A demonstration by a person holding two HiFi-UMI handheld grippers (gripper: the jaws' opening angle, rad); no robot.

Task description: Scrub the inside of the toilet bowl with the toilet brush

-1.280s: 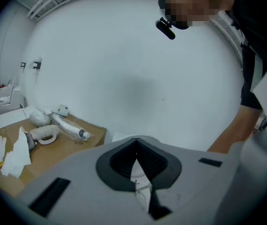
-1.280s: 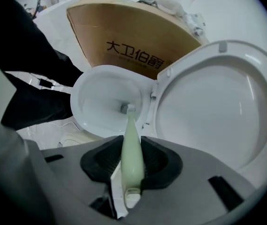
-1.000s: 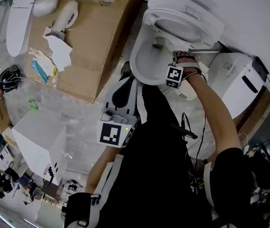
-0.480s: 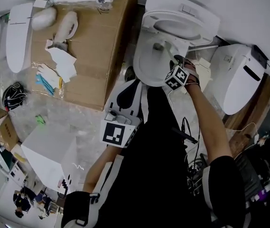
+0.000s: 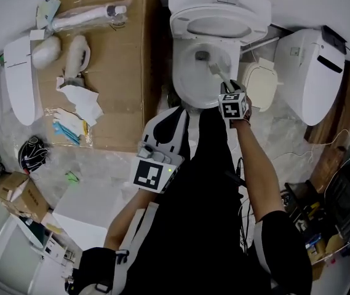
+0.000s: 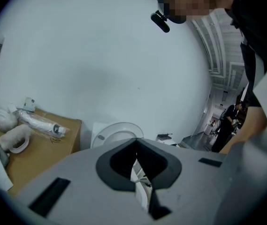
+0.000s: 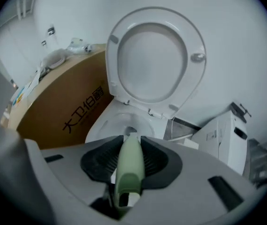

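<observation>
Head view looks steeply down on a cluttered floor, where the big cardboard box (image 5: 122, 72) stands just left of the toilet (image 5: 190, 94) and another white toilet unit (image 5: 313, 72) stands to its right. I take it the box is only stored there, since loose wrapped parts lie on top of it. The lid (image 7: 154, 55) is tipped up against the wall, which leaves the bowl (image 5: 187, 72) open for scrubbing.

My right gripper (image 5: 227, 86) reaches over the bowl's near rim and pinches the pale green handle of the toilet brush (image 7: 129, 168) between its pads. The handle slants down and away from me, and the brush head (image 5: 202, 56) sits inside the bowl near the back wall. I judge that a grip far from the head gives reach and keeps the gripper out of the bowl.

My left gripper (image 5: 162, 125) hangs low by my body, short of the toilet, with its jaws pressed almost together and only a thin slit between them. It holds nothing, and I judge it is parked there to stay clear of the brush.

From my right gripper view the brush head is mostly covered by the gripper's own body. I cannot tell whether the bristles touch the porcelain. The bottom of the bowl and any water in it are too small to read. My left gripper view shows mostly bare wall.
</observation>
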